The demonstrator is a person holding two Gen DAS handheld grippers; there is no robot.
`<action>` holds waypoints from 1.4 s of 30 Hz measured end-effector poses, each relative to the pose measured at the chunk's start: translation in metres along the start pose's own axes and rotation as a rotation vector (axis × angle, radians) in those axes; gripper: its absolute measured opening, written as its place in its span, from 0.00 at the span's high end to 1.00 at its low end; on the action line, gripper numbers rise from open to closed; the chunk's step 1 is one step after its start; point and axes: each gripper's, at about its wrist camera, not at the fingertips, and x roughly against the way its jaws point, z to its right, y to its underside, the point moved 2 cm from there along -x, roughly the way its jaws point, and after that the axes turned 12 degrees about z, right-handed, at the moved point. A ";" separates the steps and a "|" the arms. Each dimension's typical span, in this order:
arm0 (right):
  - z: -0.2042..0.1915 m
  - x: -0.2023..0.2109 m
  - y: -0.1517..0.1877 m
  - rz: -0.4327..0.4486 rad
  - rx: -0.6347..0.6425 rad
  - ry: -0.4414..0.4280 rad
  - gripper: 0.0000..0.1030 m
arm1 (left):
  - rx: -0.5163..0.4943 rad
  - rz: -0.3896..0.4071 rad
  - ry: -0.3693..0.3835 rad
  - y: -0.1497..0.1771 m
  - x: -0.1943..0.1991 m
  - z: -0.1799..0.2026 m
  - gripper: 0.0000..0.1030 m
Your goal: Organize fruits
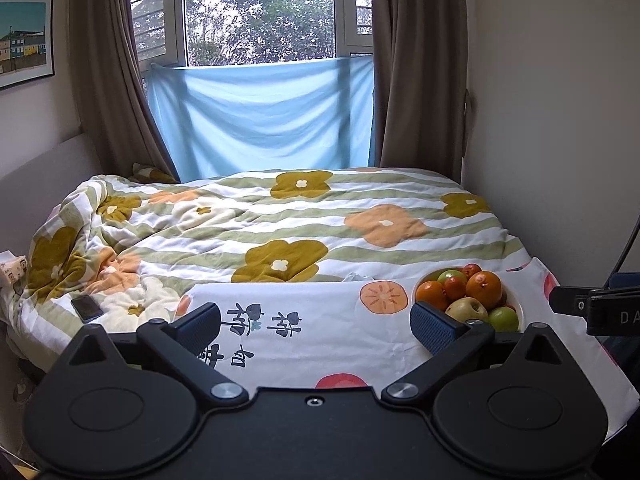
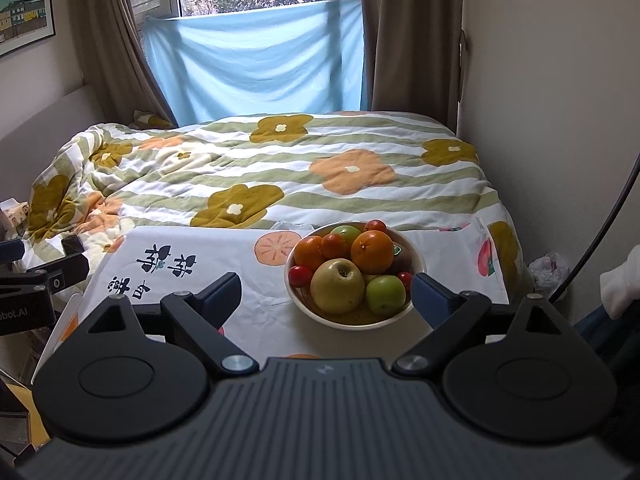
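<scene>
A white bowl [image 2: 416,258] full of fruit stands on a cloth-covered table [image 2: 248,312]. It holds a yellow apple [image 2: 338,286], a green apple [image 2: 385,295], a large orange [image 2: 372,251], smaller oranges and small red fruits. My right gripper [image 2: 326,296] is open and empty, its fingers either side of the bowl's near rim, above the table. My left gripper [image 1: 316,324] is open and empty, left of the bowl [image 1: 519,310]. Its right finger [image 1: 434,328] stands in front of the bowl's left edge.
The table cloth [image 1: 320,344] has printed persimmons and black characters. Behind it is a bed with a flowered quilt [image 1: 280,220]. A phone [image 1: 87,308] lies on the quilt at left. A wall runs along the right; a cable [image 2: 600,240] hangs there.
</scene>
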 end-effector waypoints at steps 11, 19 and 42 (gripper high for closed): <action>0.000 0.000 -0.001 -0.004 -0.005 0.018 0.00 | 0.015 0.000 -0.008 -0.002 -0.003 -0.003 0.00; 0.001 -0.001 -0.001 -0.009 -0.013 0.025 0.00 | 0.012 0.000 -0.012 -0.002 -0.003 -0.002 0.00; 0.004 0.003 0.007 -0.018 -0.015 0.029 0.00 | 0.027 -0.024 -0.026 0.005 0.006 -0.006 0.00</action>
